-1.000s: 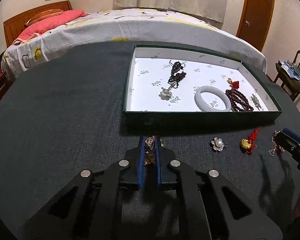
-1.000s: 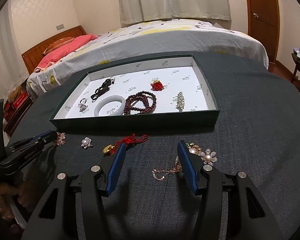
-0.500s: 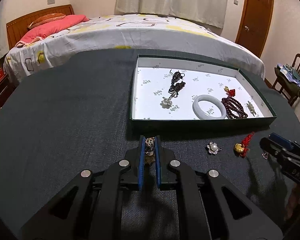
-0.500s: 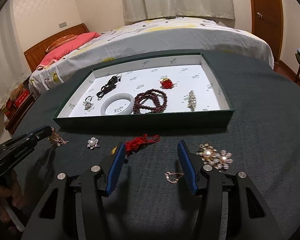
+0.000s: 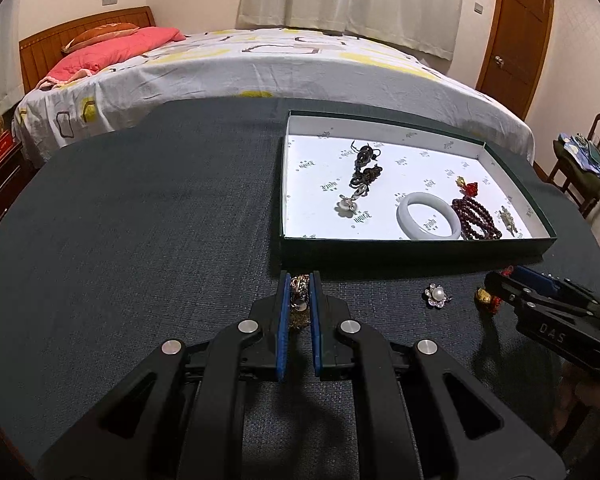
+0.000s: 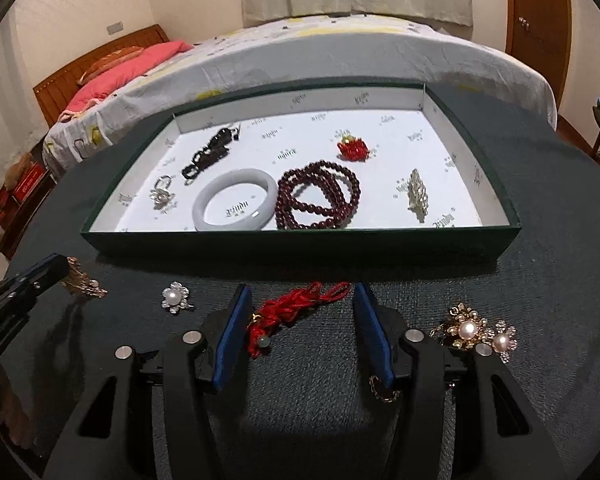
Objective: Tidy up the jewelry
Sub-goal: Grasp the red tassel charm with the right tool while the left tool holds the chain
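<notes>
My left gripper [image 5: 299, 280] is shut on a gold brooch [image 5: 299, 285], held just above the dark cloth in front of the green tray [image 5: 412, 249]; it also shows in the right wrist view [image 6: 82, 282]. My right gripper [image 6: 302, 294] is open, its fingers on either side of a red tassel charm [image 6: 292, 310] lying on the cloth. The tray [image 6: 300, 242] holds a white bangle [image 6: 236, 198], dark red beads [image 6: 320, 196], a red charm [image 6: 352, 149], a black bracelet [image 6: 210, 154] and a brooch [image 6: 418, 196].
On the cloth lie a small pearl flower brooch [image 6: 175, 297], pearl brooches [image 6: 474, 330] at the right and a gold chain [image 6: 384, 392] under my right finger. A bed [image 5: 260, 68] stands behind the table. A chair [image 5: 580, 164] is at the far right.
My right gripper moved forward toward the tray, so the red tassel charm now lies between its open fingers. My left gripper keeps hold of the brooch and has risen slightly.
</notes>
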